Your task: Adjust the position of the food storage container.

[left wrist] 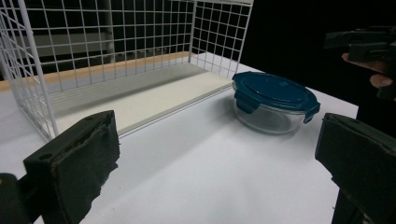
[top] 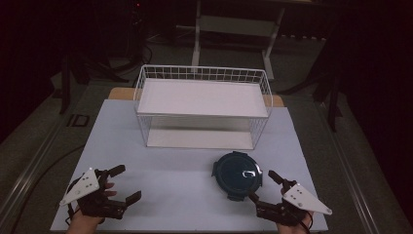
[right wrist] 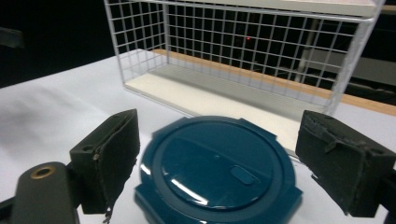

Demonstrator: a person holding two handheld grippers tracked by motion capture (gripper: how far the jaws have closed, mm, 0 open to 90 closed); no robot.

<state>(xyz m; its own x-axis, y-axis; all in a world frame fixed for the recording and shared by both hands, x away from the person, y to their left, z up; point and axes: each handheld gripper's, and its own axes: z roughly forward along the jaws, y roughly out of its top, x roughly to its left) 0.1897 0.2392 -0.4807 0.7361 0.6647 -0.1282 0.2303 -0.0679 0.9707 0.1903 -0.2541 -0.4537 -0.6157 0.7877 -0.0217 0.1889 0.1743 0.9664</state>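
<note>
1. Left gripper (top: 122, 184): jaws spread wide, nothing between them. It is parked on the near-left of the white tabletop (top: 170, 175), well apart from the container.
2. White wire-mesh rack with a flat white shelf (top: 202, 97): stood at the back of the tabletop, behind the container and not touching it.
3. Round clear glass container with a dark teal snap-lock lid (top: 237, 174): sat near the front right of the tabletop, lid clipped on, looks empty.
4. Handling, judged: glass bowl is rigid, fairly heavy, breakable, and slick on the wall. Grip is best taken across the lid rim or under the side clips (left wrist: 246, 101), not on bare glass.
5. Right gripper (right wrist: 212, 163): jaws wide open on either side of the lid, pads not seen to touch it.
</note>
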